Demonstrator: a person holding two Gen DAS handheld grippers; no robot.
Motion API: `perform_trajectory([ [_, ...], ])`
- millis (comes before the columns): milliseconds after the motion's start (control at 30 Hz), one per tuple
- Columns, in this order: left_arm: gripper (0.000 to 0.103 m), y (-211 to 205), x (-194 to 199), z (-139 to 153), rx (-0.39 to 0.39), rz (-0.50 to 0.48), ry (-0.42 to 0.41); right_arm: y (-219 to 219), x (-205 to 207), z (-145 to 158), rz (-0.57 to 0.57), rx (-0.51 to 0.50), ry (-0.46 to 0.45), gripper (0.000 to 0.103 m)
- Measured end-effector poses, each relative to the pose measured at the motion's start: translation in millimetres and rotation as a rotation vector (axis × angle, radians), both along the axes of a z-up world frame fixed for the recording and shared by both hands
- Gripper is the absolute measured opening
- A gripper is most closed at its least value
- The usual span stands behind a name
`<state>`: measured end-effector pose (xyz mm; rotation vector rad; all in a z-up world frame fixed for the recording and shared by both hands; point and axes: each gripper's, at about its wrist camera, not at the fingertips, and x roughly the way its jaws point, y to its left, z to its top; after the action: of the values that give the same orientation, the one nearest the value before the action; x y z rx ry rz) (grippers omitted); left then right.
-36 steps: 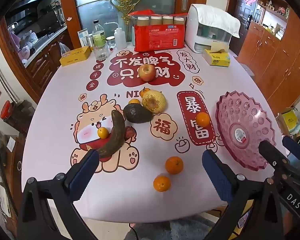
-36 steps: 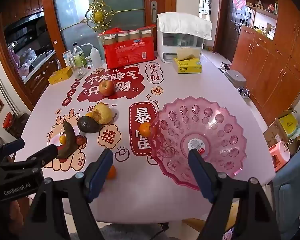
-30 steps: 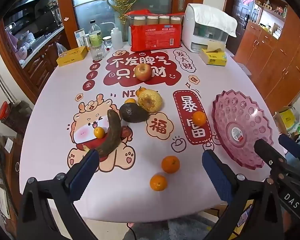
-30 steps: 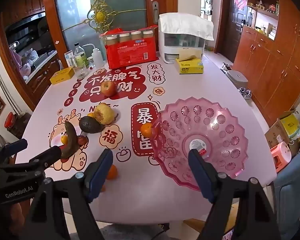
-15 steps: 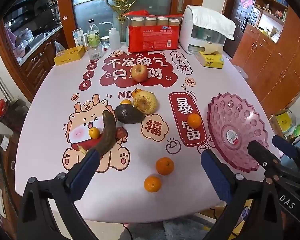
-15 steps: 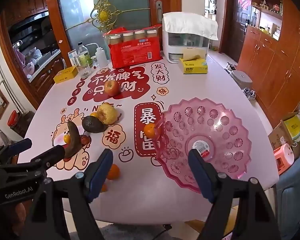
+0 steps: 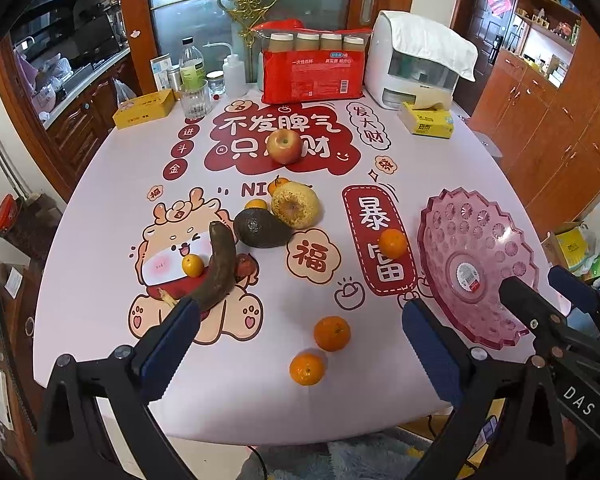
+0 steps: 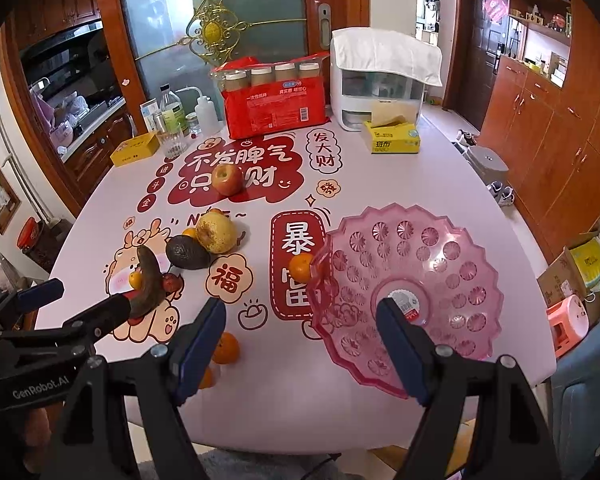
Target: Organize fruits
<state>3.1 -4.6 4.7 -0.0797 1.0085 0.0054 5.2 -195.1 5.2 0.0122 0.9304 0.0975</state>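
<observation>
Both claws hang spread and empty over the near edge of the bench [image 7: 100, 184]. The left claw [image 7: 300, 344] frames two oranges [image 7: 331, 333], seen whole; in the right view its finger hides part of them. The right claw [image 8: 300, 340] faces the pink bowl [image 8: 452, 248], empty, at right. An apple [image 7: 285, 146] lies far; banana [image 7: 220, 266], avocado [image 7: 260, 227] and pear [image 7: 295, 205] cluster centre-left.

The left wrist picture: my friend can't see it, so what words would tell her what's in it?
An open left gripper hangs over a table scattered with fruit: two oranges nearest, then a brown banana, an avocado, a yellow pear and an apple. An empty pink bowl sits to the right.
</observation>
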Motion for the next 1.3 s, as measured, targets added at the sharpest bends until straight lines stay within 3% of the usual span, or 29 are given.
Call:
perform_trajectory([
  [1300, 0.101, 2.1, 2.0, 0.3, 0.007, 0.003, 0.011, -7.5, 16.2, 5.8, 0.013, 0.008, -0.002, 0.078],
])
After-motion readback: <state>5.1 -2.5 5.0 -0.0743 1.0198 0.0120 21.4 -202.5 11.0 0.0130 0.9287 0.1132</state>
